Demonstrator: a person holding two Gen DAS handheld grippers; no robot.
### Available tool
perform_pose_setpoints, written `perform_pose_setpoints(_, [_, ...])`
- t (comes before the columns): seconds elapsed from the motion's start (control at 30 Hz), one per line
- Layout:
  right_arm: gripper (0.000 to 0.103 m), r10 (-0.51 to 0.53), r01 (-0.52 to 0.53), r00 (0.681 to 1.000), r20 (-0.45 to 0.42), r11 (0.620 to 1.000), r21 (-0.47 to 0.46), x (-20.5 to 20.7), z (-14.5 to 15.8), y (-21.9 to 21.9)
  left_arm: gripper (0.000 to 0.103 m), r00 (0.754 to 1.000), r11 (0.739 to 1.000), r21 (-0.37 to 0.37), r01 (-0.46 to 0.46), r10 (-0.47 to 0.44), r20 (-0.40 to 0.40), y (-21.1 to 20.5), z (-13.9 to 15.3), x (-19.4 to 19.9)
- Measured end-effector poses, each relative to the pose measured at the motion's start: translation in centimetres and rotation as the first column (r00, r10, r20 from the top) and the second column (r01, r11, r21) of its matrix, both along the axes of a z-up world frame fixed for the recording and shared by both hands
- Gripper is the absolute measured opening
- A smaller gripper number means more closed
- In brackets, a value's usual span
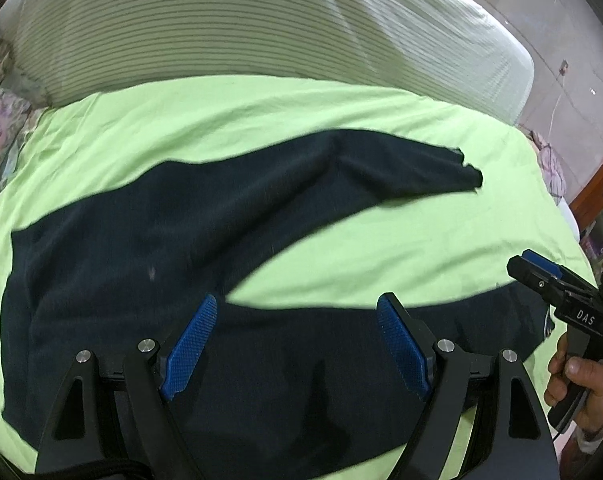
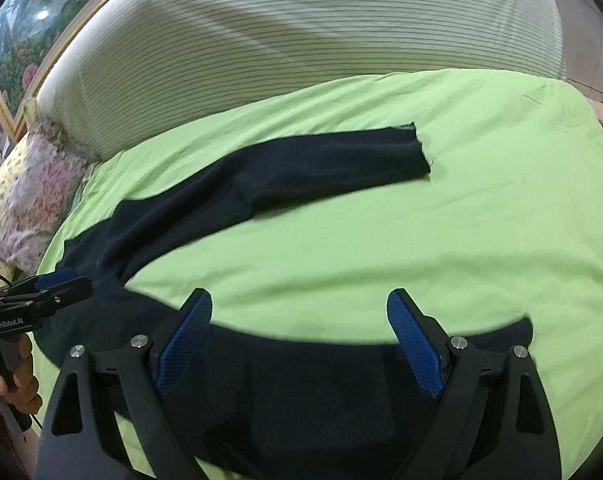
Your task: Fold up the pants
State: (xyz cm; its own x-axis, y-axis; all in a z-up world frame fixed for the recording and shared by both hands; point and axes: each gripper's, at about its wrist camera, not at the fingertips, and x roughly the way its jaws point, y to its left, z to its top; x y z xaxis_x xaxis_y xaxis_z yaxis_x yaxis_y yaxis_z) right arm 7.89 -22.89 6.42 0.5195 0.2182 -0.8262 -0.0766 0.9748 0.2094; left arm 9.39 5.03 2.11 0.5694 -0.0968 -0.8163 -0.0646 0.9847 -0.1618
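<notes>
Dark navy pants (image 1: pixel 149 248) lie spread on a lime green sheet (image 1: pixel 381 248), legs splayed in a V. One leg reaches to the far right and ends in a ragged cuff (image 1: pixel 467 174). The other leg runs along the near edge under both grippers. My left gripper (image 1: pixel 299 318) hovers open over the near leg close to the crotch. My right gripper (image 2: pixel 299 314) is open above the near leg (image 2: pixel 301 384), near its cuff end (image 2: pixel 521 326). Each gripper shows in the other's view: the right gripper (image 1: pixel 535 270) and the left gripper (image 2: pixel 67 282), each held by a hand.
A white ribbed cover (image 2: pixel 281 52) lies across the back of the bed. Floral pillows (image 2: pixel 33 192) sit at the left. A framed landscape picture (image 2: pixel 33 20) hangs behind. Wooden furniture (image 1: pixel 599 192) stands past the bed's right edge. Bare green sheet (image 2: pixel 461 220) lies between the legs.
</notes>
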Motion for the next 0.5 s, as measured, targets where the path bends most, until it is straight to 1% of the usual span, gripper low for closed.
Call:
perform_pose_setpoints(0.17, [0.089,-0.021,0.021,1.000,-0.005,1.000,0.008,3.2,0.1,-1.0,0.083,1.000,1.000,0.000,0.019,-0.019,-0.012,0.6,0.2,3.4])
perform_pose_setpoints(0.3, [0.089,-0.024,0.024,1.000,0.010,1.000,0.008,5.9,0.3,-1.9,0.083,0.999,0.999,-0.008,0.041,-0.041,-0.023,1.1,0.1,6.4])
perform_pose_setpoints(0.5, [0.089,-0.050,0.050,0.999,-0.010,0.999,0.002,10.8,-0.3,-3.8,0.083,0.995,0.996,-0.013,0.084,-0.085,-0.055,1.5,-0.4,11.6])
